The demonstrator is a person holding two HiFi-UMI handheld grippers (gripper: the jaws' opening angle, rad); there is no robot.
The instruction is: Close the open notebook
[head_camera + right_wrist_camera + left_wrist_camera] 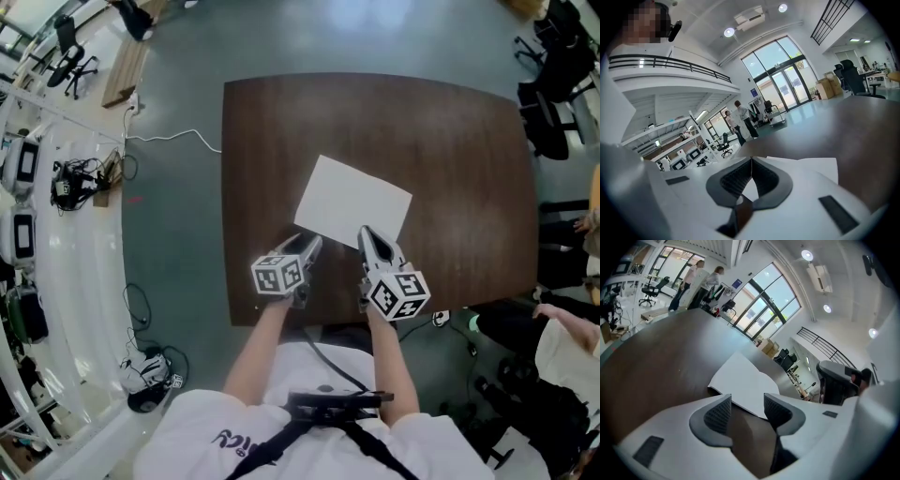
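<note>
The notebook (354, 202) lies flat on the dark wooden table (450, 141), showing plain white pages, turned at a slant. In the left gripper view the notebook (740, 378) shows a slight bulge along its middle. My left gripper (313, 244) hovers just short of its near left corner, jaws open with only table between them (747, 404). The right gripper (366, 232) is at the notebook's near edge with its tips over the page. Its jaws are shut with nothing in them (751, 161), and the white page (820, 166) lies just beyond.
The table's near edge (281, 321) is right by my body. On the floor to the left are a white cable (173, 139) and equipment (70, 183). Office chairs (553, 75) stand at the far right. Another person's sleeve (567, 342) is at the right.
</note>
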